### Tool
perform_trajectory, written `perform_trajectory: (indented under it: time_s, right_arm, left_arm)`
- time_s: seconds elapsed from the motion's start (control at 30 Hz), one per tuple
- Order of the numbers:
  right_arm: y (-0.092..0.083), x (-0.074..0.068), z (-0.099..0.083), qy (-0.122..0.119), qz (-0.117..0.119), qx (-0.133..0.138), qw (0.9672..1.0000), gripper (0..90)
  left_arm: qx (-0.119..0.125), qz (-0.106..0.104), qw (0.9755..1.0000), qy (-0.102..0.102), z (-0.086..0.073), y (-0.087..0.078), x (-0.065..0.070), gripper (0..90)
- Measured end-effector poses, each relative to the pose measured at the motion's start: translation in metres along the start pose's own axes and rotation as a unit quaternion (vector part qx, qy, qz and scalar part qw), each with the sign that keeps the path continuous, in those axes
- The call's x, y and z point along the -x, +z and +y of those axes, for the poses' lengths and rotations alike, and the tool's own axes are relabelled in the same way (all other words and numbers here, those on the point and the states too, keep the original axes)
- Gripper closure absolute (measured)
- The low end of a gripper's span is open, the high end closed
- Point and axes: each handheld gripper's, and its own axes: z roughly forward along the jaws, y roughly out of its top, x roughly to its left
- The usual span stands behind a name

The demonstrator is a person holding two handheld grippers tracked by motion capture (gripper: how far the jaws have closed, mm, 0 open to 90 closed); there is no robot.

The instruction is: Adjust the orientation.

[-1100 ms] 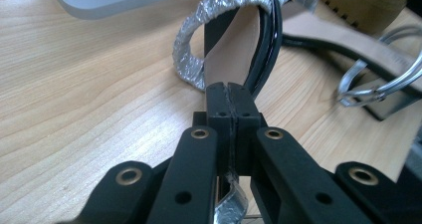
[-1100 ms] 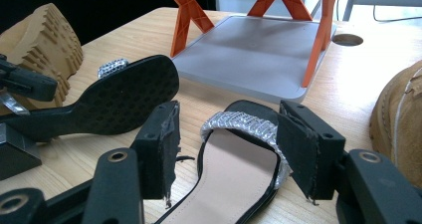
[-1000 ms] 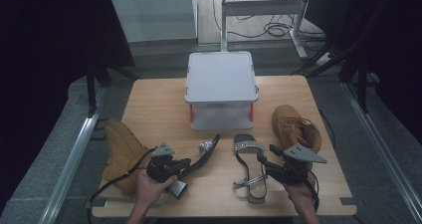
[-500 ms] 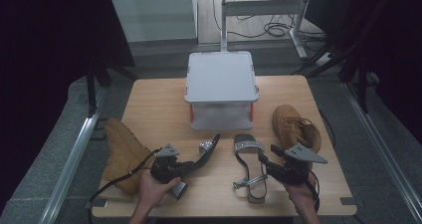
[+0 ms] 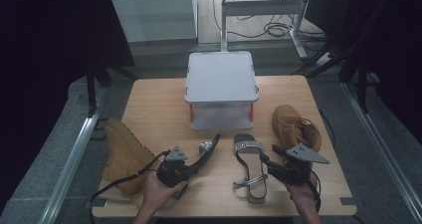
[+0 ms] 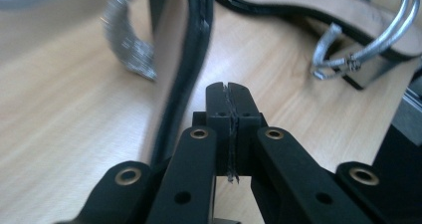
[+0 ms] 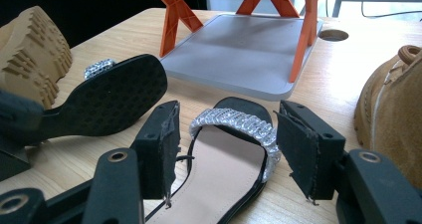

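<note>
While the left gripper (image 5: 191, 167), jaws pressed together beside the tilted black flat sandal with a glittery silver strap (image 5: 206, 152), props it on edge, the right gripper (image 7: 226, 152) straddles the matching flat-lying sandal (image 5: 250, 171) unclenched, so closing on it seems next.

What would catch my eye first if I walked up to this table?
Probably the two black sandals with glittery straps near the front edge: one sandal lies flat, the other sandal is tipped on its side by the left gripper. A tan boot stands at the right, another tan boot lies at the left edge, and a grey shelf on orange legs stands behind.
</note>
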Motion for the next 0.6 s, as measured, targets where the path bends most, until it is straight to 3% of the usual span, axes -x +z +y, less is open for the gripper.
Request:
perform_trajectory:
  time_s: [0.13, 0.27, 0.6]
  right_arm:
    - [0.001, 0.0, -0.001, -0.001, -0.002, 0.0, 1.0, 42.8]
    - [0.002, -0.002, -0.001, -0.004, -0.003, -0.001, 1.0, 42.8]
    - [0.0, -0.002, -0.003, -0.003, -0.009, 0.004, 0.9999, 42.9]
  left_arm:
    - [0.019, 0.028, 0.9994, -0.012, 0.007, -0.003, -0.009, 89.1]
    - [0.006, 0.037, 0.9992, -0.016, 0.012, 0.003, -0.017, 89.1]
    - [-0.012, 0.031, 0.9993, -0.015, 0.013, 0.012, -0.014, 89.2]
